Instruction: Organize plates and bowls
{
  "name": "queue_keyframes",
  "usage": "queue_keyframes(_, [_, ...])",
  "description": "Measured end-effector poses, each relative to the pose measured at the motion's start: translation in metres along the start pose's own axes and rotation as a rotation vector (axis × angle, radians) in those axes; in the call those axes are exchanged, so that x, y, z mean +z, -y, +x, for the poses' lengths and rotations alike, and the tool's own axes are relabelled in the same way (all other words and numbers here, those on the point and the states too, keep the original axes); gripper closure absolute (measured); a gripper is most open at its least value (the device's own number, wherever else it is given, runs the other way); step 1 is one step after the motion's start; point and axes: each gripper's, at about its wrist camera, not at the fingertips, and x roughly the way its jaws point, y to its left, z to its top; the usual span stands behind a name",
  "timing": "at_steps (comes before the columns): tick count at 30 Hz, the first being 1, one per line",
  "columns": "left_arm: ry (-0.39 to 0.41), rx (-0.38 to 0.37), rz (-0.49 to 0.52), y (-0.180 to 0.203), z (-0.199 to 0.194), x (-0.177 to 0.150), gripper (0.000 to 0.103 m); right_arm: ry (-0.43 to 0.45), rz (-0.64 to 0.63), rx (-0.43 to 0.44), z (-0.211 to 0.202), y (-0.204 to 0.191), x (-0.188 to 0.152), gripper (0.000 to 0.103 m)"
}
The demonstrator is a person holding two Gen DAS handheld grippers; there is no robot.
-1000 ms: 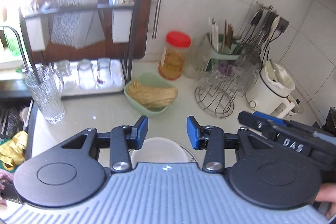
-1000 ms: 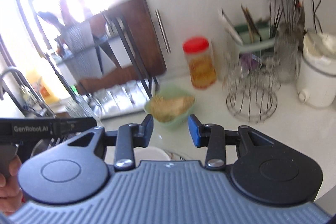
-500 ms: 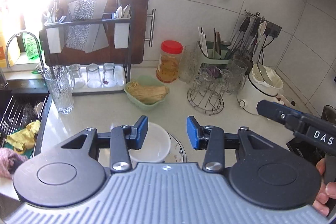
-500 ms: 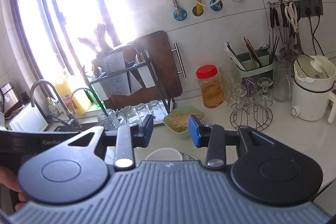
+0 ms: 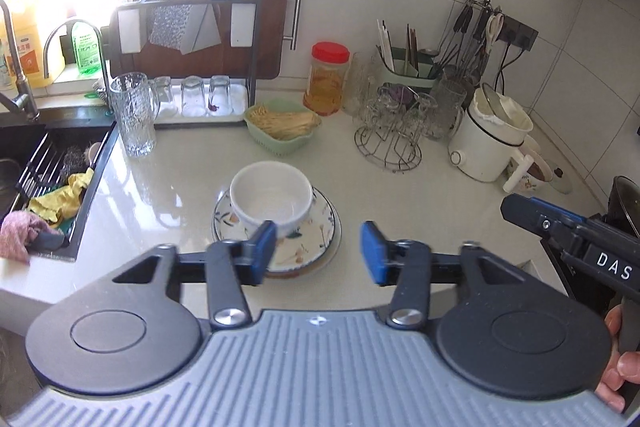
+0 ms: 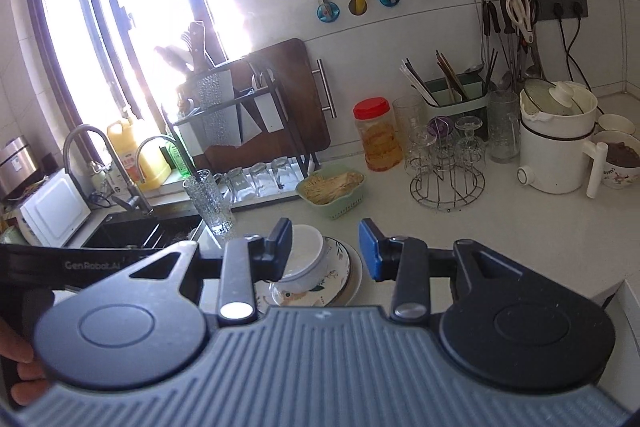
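Note:
A white bowl (image 5: 272, 197) sits on a stack of floral plates (image 5: 316, 239) on the pale counter; it also shows in the right wrist view (image 6: 306, 253) on the plates (image 6: 340, 271). My left gripper (image 5: 318, 253) is open and empty, held just above and in front of the plates. My right gripper (image 6: 324, 249) is open and empty, above and to the right of the stack. The right gripper's body (image 5: 576, 243) shows at the right edge of the left wrist view.
A green basket of noodles (image 5: 282, 125), a tall glass (image 5: 134, 115), a glass rack (image 5: 390, 131), a red-lidded jar (image 5: 328, 79) and a white cooker (image 5: 490, 139) stand behind the stack. A black sink (image 5: 44, 163) with cloths lies to the left. Bowls (image 6: 618, 163) stand far right.
Both grippers have pulled back and up from the counter, so the bowl and plates came fully into view. Both jaws stay open and have widened.

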Motion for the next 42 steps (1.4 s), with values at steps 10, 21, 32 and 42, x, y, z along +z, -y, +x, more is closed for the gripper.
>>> queue_keyframes(10, [-0.015, 0.052, -0.014, 0.000, -0.024, -0.043, 0.026, -0.017, 0.014, -0.010, -0.017, 0.009, -0.033, 0.055])
queue_keyframes(21, [0.014, 0.088, 0.006, -0.002, -0.036, -0.045, 0.014, 0.006, 0.041, -0.058, -0.018, 0.011, -0.038, 0.012])
queue_keyframes(32, [-0.019, 0.051, 0.080, -0.001, -0.033, -0.039, 0.004, 0.024, 0.015, -0.074, -0.024, -0.008, -0.040, 0.011])
queue_keyframes(42, [0.027, 0.039, 0.108, -0.004, -0.048, -0.047, 0.003, -0.007, 0.019, -0.104, -0.025, -0.010, -0.062, 0.011])
